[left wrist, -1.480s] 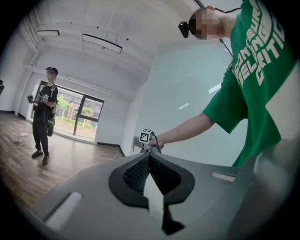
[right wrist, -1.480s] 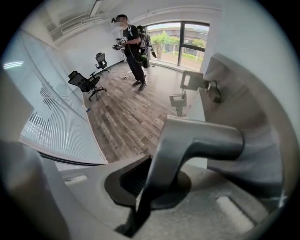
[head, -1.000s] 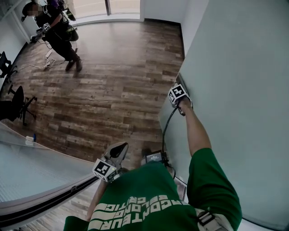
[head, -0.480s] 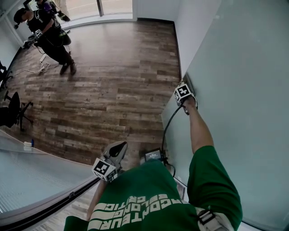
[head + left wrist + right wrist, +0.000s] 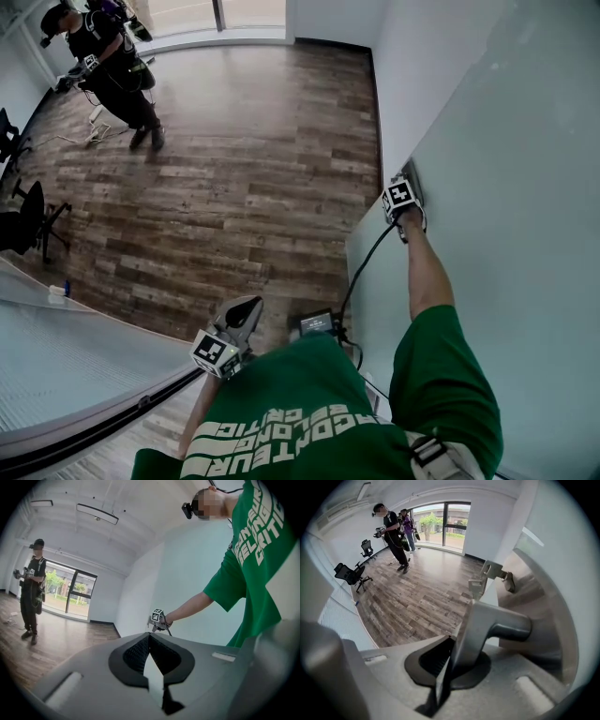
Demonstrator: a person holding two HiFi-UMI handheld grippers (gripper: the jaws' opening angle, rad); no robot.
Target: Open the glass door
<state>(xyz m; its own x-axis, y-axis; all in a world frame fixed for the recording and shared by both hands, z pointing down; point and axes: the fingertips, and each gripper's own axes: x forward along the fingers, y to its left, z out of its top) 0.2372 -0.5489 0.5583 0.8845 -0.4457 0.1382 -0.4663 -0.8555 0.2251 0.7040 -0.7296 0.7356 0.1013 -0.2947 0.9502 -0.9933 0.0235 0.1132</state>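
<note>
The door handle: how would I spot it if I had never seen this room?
Find the big frosted glass door at the right of the head view. At its edge, the door handle is a smooth grey metal lever. It is the one clamped in the right gripper; the smaller metal fitting further along the edge has nothing touching it.

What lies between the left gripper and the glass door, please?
In the head view, a small black box and its cable show between the left gripper and the glass door, over the wood floor.
</note>
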